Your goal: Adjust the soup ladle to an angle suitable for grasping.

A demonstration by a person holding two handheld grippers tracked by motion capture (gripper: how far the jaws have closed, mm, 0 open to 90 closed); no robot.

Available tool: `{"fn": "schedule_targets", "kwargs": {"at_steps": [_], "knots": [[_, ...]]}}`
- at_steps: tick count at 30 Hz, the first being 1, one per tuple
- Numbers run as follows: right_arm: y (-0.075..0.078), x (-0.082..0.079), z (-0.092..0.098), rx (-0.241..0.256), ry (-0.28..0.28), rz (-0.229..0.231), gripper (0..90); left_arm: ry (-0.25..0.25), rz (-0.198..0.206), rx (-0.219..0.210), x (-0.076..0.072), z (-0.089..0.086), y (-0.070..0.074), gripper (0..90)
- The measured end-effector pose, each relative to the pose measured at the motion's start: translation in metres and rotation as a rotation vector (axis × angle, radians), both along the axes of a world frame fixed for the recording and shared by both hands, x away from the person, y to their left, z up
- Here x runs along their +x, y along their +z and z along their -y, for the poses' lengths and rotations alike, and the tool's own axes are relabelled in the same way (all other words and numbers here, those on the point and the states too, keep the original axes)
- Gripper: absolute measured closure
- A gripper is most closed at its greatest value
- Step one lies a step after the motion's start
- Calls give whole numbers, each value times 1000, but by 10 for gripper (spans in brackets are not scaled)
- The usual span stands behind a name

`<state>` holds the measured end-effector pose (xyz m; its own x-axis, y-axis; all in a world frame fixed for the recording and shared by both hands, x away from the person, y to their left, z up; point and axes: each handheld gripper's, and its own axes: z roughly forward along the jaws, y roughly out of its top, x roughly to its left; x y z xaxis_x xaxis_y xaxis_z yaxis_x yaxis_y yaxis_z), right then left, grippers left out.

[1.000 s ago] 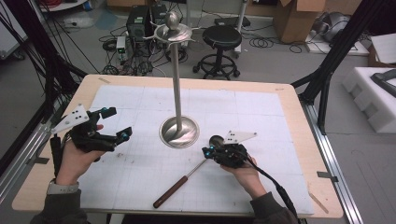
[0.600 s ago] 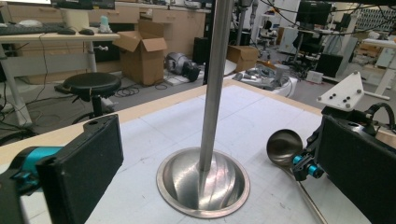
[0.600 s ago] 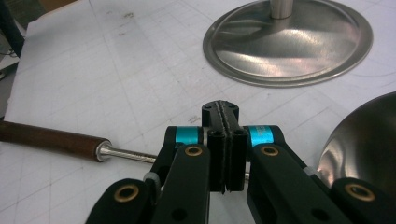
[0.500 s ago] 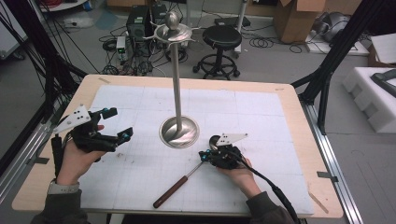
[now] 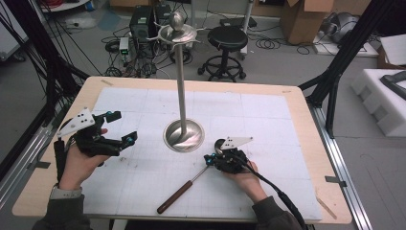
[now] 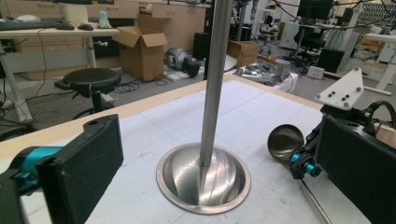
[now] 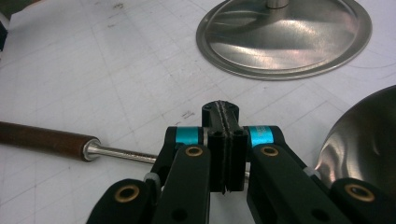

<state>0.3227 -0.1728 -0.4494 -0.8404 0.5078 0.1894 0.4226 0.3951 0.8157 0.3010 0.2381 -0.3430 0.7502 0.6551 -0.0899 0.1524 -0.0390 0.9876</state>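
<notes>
My right gripper (image 5: 208, 159) sits just beside the round steel base of the tall steel hanging stand (image 5: 184, 135), on the side nearest me, and its jaws are pressed together. In the right gripper view the pads (image 7: 223, 140) meet over the thin metal shaft of the long ladle with the dark brown wooden handle (image 5: 176, 196); I judge the shaft to be pinched between them, although the contact point itself is hidden under the jaws. The ladle lies flat on the white gridded surface (image 5: 268, 124). Its polished bowl (image 6: 285, 142) rests close to the stand's base, and its handle points away from the base toward my edge of the surface. Gripping the shaft near the bowl rather than at the wooden end keeps the heavy end under control, which I judge suits a lift toward the hooks on the stand's top ring (image 5: 178, 32). My left gripper (image 5: 117, 128) is held off the surface, well apart from the base on its other side, with its jaws spread wide and nothing between them. It faces the stand's pole (image 6: 214, 84), placed, as I judge, to steady the pole if the stand rocks during hanging.
</notes>
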Motion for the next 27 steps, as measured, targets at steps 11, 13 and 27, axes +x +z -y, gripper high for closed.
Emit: {"fn": "schedule_targets", "kwargs": {"at_steps": [11, 13, 27], "knots": [[-1, 0, -1, -63, -14, -22, 900, -2, -5, 5, 1, 1, -1, 17], [-1, 0, -1, -72, -11, -12, 900, -1, -7, 6, 1, 1, -1, 17], [5, -4, 2, -132, -17, -43, 900, -4, -11, 6, 1, 2, -2, 17]]}}
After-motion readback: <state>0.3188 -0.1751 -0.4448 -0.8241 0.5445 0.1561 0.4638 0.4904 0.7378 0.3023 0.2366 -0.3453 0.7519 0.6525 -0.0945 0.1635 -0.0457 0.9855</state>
